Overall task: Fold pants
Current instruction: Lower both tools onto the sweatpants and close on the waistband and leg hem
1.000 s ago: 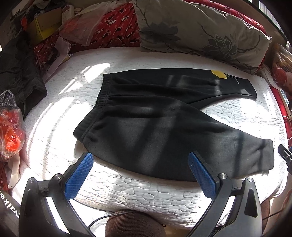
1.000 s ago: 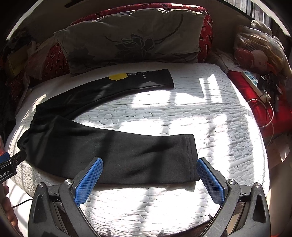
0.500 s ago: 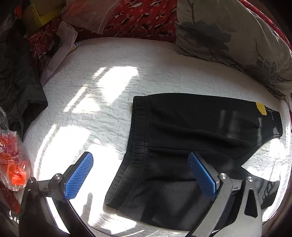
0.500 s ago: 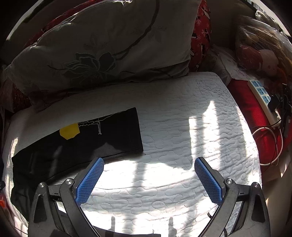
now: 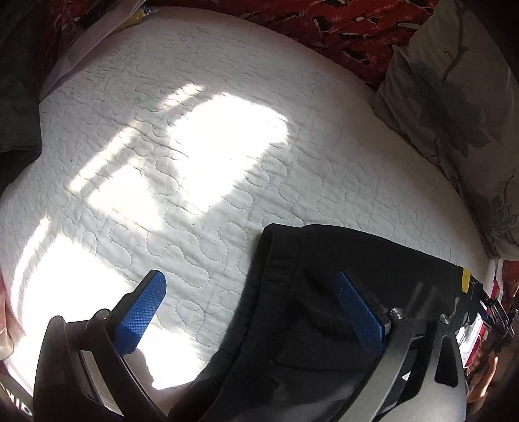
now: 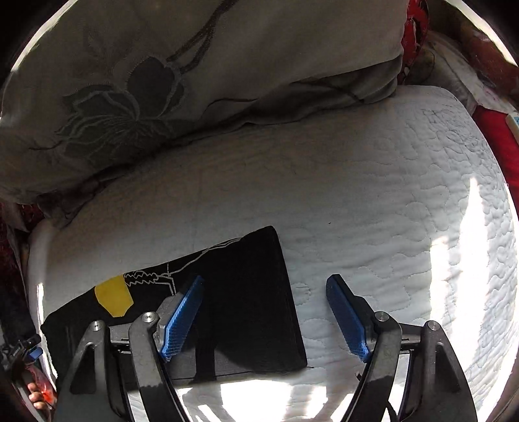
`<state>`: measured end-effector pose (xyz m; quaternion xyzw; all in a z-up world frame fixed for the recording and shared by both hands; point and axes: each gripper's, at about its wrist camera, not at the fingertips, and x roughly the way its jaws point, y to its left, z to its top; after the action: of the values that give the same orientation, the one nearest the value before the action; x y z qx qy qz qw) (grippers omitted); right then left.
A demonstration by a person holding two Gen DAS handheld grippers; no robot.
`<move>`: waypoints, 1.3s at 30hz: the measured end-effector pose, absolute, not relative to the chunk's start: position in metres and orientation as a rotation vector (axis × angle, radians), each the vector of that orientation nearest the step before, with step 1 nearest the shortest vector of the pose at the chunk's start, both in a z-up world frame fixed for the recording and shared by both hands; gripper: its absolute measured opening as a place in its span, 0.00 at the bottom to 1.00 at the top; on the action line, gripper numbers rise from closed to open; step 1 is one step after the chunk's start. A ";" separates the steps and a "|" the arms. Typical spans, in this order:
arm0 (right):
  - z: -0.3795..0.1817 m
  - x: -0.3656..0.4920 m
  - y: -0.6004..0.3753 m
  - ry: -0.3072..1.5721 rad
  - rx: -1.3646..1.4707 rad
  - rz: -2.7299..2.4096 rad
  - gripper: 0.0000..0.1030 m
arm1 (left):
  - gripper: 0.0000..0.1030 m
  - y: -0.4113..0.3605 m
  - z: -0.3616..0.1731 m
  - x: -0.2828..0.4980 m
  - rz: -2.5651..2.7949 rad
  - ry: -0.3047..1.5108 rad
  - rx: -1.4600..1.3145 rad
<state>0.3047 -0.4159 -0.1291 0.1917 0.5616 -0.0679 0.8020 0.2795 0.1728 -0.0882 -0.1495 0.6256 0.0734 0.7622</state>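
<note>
Black pants [image 5: 324, 282] lie flat on a white quilted mattress [image 5: 194, 155]. The left wrist view shows the waistband corner. My left gripper [image 5: 249, 308] is open low over it, one blue pad over the mattress, the other over the fabric. The right wrist view shows the far leg cuff [image 6: 246, 292] with a yellow patch [image 6: 113, 297] and a white line print. My right gripper [image 6: 264, 318] is open and straddles the cuff's edge, left pad over the fabric, right pad over the mattress [image 6: 373, 211]. Neither holds cloth.
A grey floral pillow [image 6: 194, 65] lies along the back of the mattress, close behind the cuff; it also shows in the left wrist view [image 5: 460, 97]. Red patterned bedding [image 5: 340, 26] lies behind. Dark clothing [image 5: 16, 81] sits at the far left. A power strip [image 6: 514, 123] lies at the right.
Both grippers have moved forward and down onto the far side of the pants: the left onto the waistband corner, the right onto the far leg cuff. Both remain open.
</note>
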 end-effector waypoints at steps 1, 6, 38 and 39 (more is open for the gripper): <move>-0.133 0.307 -0.413 1.208 0.411 -0.139 0.76 | 1.00 0.174 -0.088 0.282 0.164 1.363 -0.324; -0.142 0.314 -0.405 1.202 0.375 -0.143 0.79 | 1.00 0.170 -0.100 0.303 0.104 1.422 -0.377; -0.118 0.318 -0.397 1.222 0.320 -0.041 0.09 | 0.30 0.114 -0.033 0.351 -0.046 1.411 -0.295; -0.114 0.313 -0.397 1.211 0.311 -0.043 0.09 | 0.30 0.109 -0.025 0.345 -0.036 1.395 -0.275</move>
<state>0.3128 -0.3968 -0.1135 0.1454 0.5667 -0.0201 0.8107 0.3446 0.1093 -0.0247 -0.1264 0.6401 -0.0167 0.7577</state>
